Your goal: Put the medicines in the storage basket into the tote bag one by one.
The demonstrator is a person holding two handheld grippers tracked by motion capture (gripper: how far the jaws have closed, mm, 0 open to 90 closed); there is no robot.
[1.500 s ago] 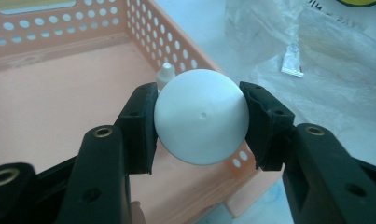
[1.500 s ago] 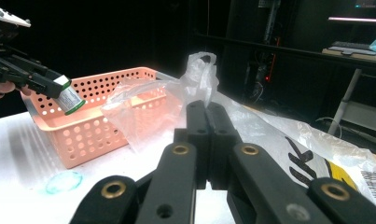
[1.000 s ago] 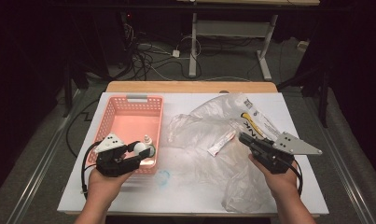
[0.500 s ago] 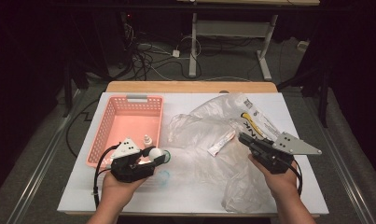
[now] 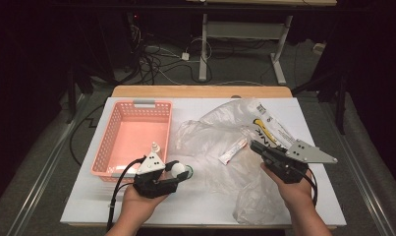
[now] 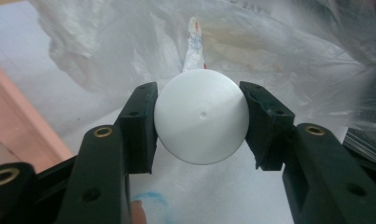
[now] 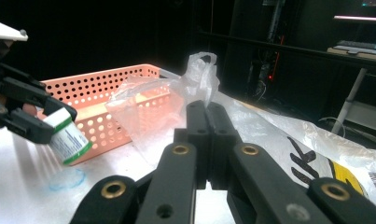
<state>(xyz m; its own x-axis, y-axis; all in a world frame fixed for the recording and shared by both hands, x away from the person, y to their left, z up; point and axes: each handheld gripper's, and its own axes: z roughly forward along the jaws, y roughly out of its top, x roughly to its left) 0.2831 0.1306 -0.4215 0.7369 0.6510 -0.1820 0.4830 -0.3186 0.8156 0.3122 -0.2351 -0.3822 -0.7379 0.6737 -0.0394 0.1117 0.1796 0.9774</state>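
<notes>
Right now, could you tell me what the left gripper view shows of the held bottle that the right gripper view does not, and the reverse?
The left gripper view alone shows the bottle end-on: its round white cap face with a small centre dimple, clamped between both pads of the left gripper. The right gripper view alone shows its side: a printed label with green bands, tilted above a blue circle drawn on the table. Both show the pink basket and the crumpled clear plastic bag.
</notes>
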